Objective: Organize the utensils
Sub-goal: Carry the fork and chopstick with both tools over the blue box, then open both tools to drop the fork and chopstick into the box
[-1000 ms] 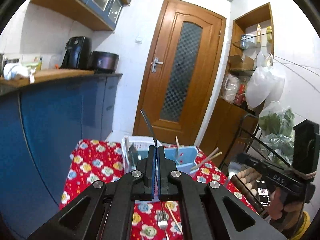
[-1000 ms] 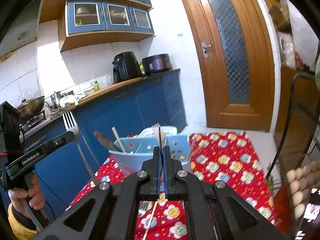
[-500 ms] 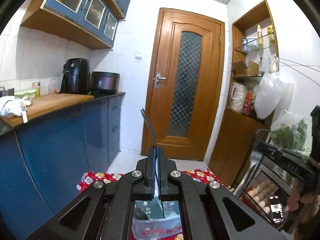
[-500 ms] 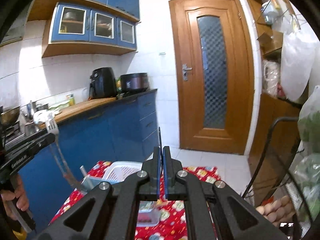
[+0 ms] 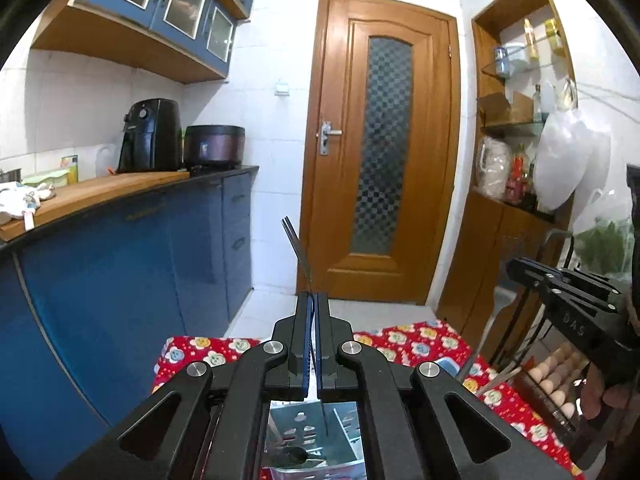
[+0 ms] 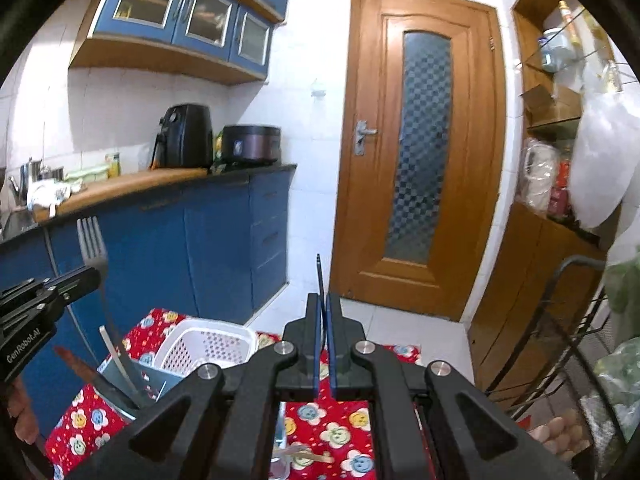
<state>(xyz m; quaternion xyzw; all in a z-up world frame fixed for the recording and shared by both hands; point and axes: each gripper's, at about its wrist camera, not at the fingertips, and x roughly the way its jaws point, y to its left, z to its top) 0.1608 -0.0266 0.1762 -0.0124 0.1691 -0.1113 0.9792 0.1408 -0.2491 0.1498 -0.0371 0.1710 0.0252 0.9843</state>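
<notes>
Both grippers are held out over the small table, angled slightly downward toward the door. The left gripper [image 5: 313, 300] is clenched on a fork [image 6: 94, 248], whose thin metal stem [image 5: 298, 248] is seen edge-on rising from between the pads; in the right wrist view its four tines are seen standing upright above the black jaws, with the stem running down toward the utensil holder [image 6: 132, 380]. The right gripper [image 6: 323, 304] is clamped as well, a thin dark utensil [image 6: 319, 276] poking up from between its blue-lined pads; what kind of utensil it is cannot be told. The right gripper body [image 5: 568, 304] is seen at the edge of the left wrist view, gripped by a hand [image 5: 600, 392]. A pale blue plastic holder with cut-out holes is set on a red tablecloth [image 6: 344, 428] printed with flowers, and a dark-handled knife [image 6: 92, 376] and a flat light stick [image 6: 116, 356] are leaned inside it. A white perforated basket [image 6: 208, 344] is placed just behind the holder. Wooden chopsticks [image 5: 498, 380] are seen slanting above the cloth.
</notes>
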